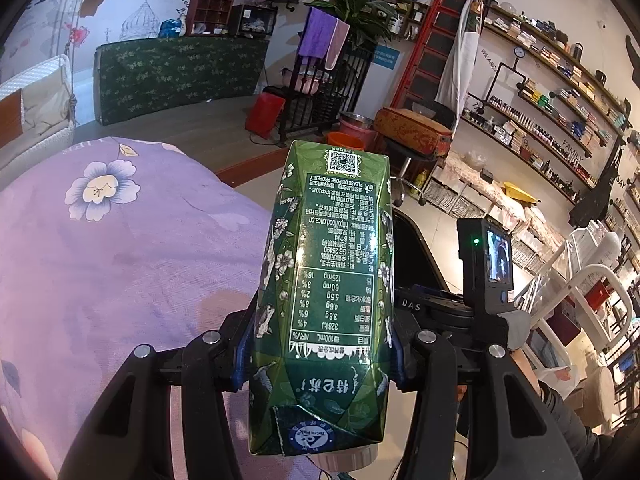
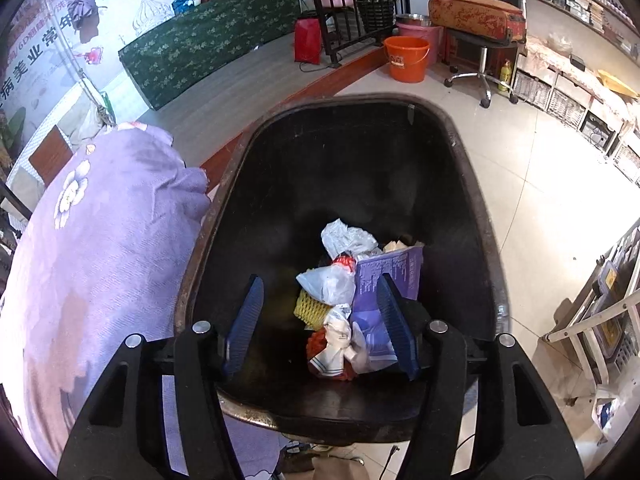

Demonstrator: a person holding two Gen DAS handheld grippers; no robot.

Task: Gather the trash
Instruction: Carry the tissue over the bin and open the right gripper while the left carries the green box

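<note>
Presently the left tongs (image 1: 320,344) hold a green milk carton (image 1: 324,300) across its lower body, blue pads pressed on both long sides, cap end toward the camera and printed end pointing out into the room. The carton rides above a bed covered in a purple flowered sheet (image 1: 112,240). The right-hand device (image 1: 486,264) shows just beyond the carton.

The right tongs (image 2: 320,324) stand wide, nothing between the pads, and point down into a black bin (image 2: 476,216) on the tiled floor beside the bed. Below them lies the collected litter: a purple carton (image 2: 394,270), crumpled clear plastic bags (image 2: 332,280), a piece of yellow foam netting (image 2: 310,308), paper scraps. The purple carton sits close by the right pad but looks free of it.

Judgement: the step in hand is dropping the green carton into the bin.
- Clear the right tongs off to the side first; both devices are crowded over one opening.
- Carry the carton over the middle of the bin, well inside the rim.
- Tip the far end downward, then spread the pads fully; the glossy sides should slip out cleanly.
- Risk: release near the bed-side rim may bounce it onto the floor.
</note>
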